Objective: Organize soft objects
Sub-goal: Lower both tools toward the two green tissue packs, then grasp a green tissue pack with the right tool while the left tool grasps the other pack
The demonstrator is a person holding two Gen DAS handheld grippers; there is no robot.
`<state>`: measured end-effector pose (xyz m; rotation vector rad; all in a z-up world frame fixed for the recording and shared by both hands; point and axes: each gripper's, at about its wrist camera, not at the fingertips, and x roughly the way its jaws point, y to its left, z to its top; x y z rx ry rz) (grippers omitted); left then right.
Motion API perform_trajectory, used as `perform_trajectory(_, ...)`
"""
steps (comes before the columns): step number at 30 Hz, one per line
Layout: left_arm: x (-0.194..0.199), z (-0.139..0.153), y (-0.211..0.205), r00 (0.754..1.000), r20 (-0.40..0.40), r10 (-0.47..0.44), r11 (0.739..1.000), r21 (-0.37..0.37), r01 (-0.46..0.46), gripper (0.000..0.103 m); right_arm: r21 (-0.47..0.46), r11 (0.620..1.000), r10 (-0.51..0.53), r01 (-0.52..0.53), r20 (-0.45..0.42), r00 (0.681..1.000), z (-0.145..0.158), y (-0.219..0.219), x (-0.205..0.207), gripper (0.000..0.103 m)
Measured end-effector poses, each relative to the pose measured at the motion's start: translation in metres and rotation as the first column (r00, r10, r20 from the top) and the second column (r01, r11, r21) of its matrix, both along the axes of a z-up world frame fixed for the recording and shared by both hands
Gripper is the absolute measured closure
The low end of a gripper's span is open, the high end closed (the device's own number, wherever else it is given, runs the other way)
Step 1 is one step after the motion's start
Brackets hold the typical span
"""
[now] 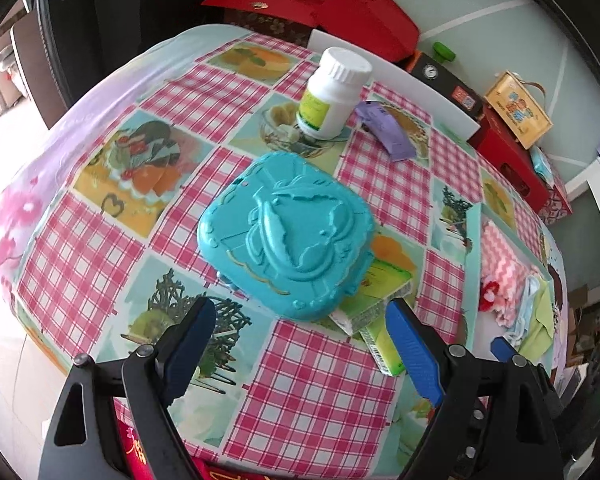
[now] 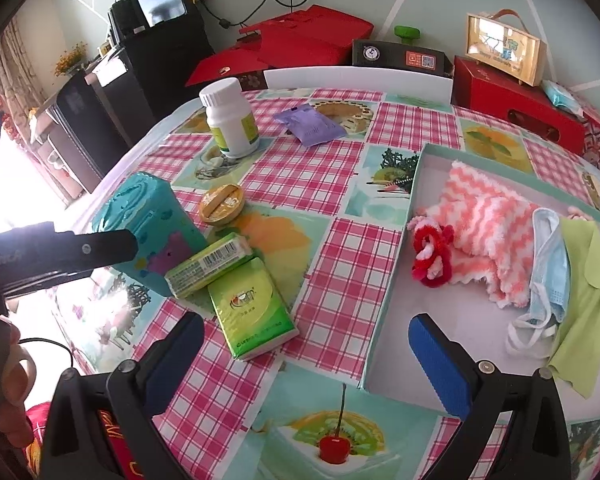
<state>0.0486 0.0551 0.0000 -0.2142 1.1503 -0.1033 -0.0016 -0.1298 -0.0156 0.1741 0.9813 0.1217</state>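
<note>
On the left, the left gripper (image 1: 300, 344) hangs over the tabletop (image 1: 320, 380) w/ its jaws wide apart & nothing between them. Just past its tips sits a teal box (image 1: 286, 236) w/ a raised pattern on top. It leans on two green tissue packs: one pack (image 2: 208, 266) rests against the box & on the other pack (image 2: 254, 314), which lies flat on the checked cloth. A small round gold tin (image 2: 221, 204) sits just behind them. Farther back stand a white bottle (image 2: 230, 120) & next to it a flat purple packet (image 2: 310, 124). In the middle, the right gripper (image 2: 306, 364) is also open, holding nothing, one fingertip over the cloth & the other over the tray edge. On the right lies a shallow tray (image 2: 388, 296) w/ pale blue-green walls. The soft things are in it: a pink & white fluffy cloth (image 2: 482, 220), a red & white fuzzy ring thing (image 2: 430, 258) touching it, a blue face mask (image 2: 548, 268), then a light green cloth (image 2: 588, 304) at the far right.
</note>
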Motion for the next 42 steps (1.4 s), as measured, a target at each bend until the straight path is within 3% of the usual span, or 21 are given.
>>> perform_trajectory(5, 0.002, -0.008, 0.001, 1.000, -0.018, 0.021, 1.000, -0.003, -0.021, 0.016, -0.004, 1.000, 0.001, -0.001, 0.005, 1.000, -0.002, 0.000, 0.002, 0.000)
perform_trajectory(12, 0.004, -0.014, 0.006, 0.999, -0.031, 0.043, 0.999, -0.019, -0.043, 0.016, -0.077, 0.997, 0.017, -0.014, 0.030, 0.999, 0.000, 0.008, 0.003, 0.000)
perform_trajectory(19, 0.006, -0.019, 0.007, 0.998, -0.043, 0.056, 0.998, -0.036, -0.057, 0.016, -0.059, 0.997, 0.042, -0.040, 0.033, 0.999, -0.004, 0.010, 0.005, 0.000)
perform_trajectory(34, 0.008, -0.024, 0.009, 0.996, -0.061, 0.059, 0.995, -0.072, -0.064, 0.016, -0.044, 0.989, 0.144, -0.142, 0.046, 0.988, -0.008, 0.030, 0.011, 0.015)
perform_trajectory(42, 0.010, -0.027, 0.006, 0.996, -0.069, 0.052, 0.996, -0.072, -0.057, 0.016, -0.061, 0.983, 0.175, -0.175, -0.005, 0.984, -0.022, 0.039, 0.021, 0.021)
